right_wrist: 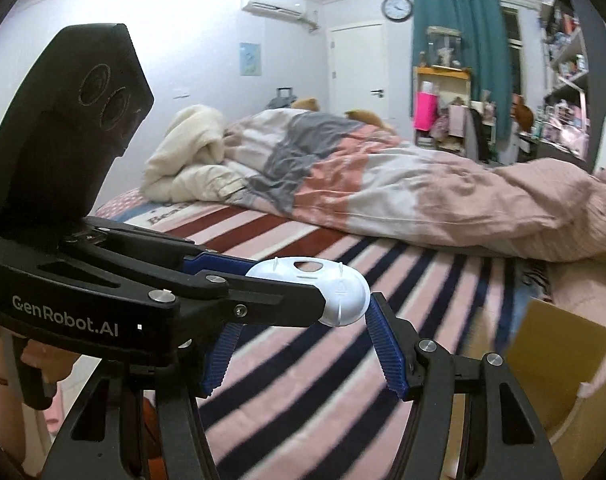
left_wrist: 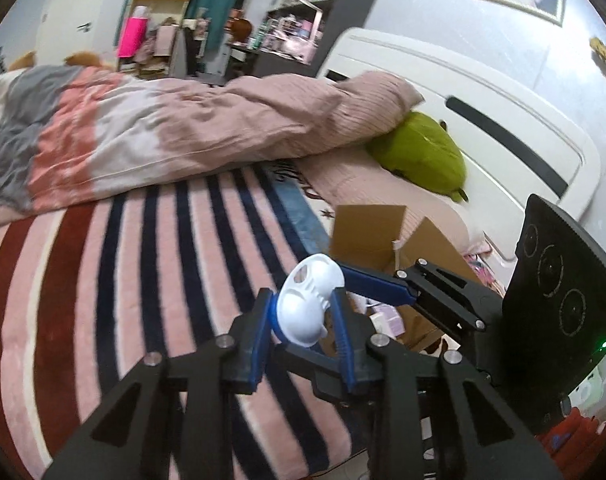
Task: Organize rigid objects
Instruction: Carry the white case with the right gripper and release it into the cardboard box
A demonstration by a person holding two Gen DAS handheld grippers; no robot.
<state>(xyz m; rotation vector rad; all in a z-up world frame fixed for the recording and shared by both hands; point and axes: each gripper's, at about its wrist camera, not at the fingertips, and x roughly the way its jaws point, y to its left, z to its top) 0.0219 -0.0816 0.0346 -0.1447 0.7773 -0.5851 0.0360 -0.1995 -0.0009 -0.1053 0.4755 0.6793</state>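
**benchtop_dan:** ok so what's the left gripper [left_wrist: 303,300] doing here? Looks clamped to me.

**mira_k:** yep, its blue pads [left_wrist: 263,320] are squeezed in on a white plastic piece [left_wrist: 307,304], kind of a dished oval with cut-out holes. It sits right at the fingertips, standing on edge and tilted, one pad on each side of it.

**benchtop_dan:** and the right gripper [right_wrist: 303,312]?

**mira_k:** jaws stand apart there. From its own camera the white plastic piece [right_wrist: 343,296] hangs up between its tips, and the right-hand blue finger [right_wrist: 385,348] touches the edge. The other tip is hidden behind the left gripper's [right_wrist: 323,292] black arm, so honestly can't tell if it's pinching or just touching. From the left cam you see one blue finger of the right gripper [left_wrist: 375,284] meeting the rim from the right.

**benchtop_dan:** so the piece is off the bed?

**mira_k:** yeah, up in the air over the striped blanket [left_wrist: 143,260]. An open cardboard box [left_wrist: 367,232] sits just past the grippers, near a green plush cushion [left_wrist: 423,152] and the crumpled duvet [left_wrist: 183,128].
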